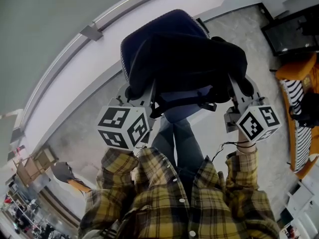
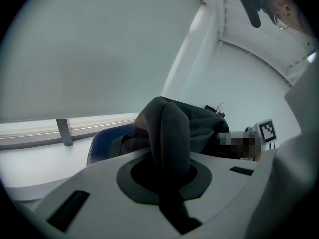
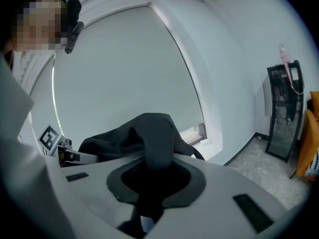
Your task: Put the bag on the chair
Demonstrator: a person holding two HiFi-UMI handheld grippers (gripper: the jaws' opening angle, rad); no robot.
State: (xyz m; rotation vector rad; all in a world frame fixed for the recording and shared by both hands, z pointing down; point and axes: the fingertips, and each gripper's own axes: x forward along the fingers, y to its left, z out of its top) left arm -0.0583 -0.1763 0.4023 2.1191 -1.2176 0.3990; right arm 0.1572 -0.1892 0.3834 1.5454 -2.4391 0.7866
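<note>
A black fabric bag (image 1: 187,59) hangs in the air in front of me, held up from both sides. My left gripper (image 1: 141,94) is shut on the bag's left edge, where a fold of black cloth (image 2: 169,138) runs between its jaws. My right gripper (image 1: 238,94) is shut on the bag's right edge, with black cloth (image 3: 154,143) bunched in its jaws. Behind and under the bag stands a dark blue chair (image 1: 167,21); its blue back (image 2: 107,141) peeks out left of the bag. The seat is hidden by the bag.
A grey wall with a white ledge (image 1: 75,63) runs behind the chair. An orange seat with a striped cloth (image 1: 299,98) and a black cabinet (image 1: 291,31) stand at the right. My legs and plaid shirt (image 1: 184,193) fill the lower middle. The floor (image 1: 219,128) is pale grey.
</note>
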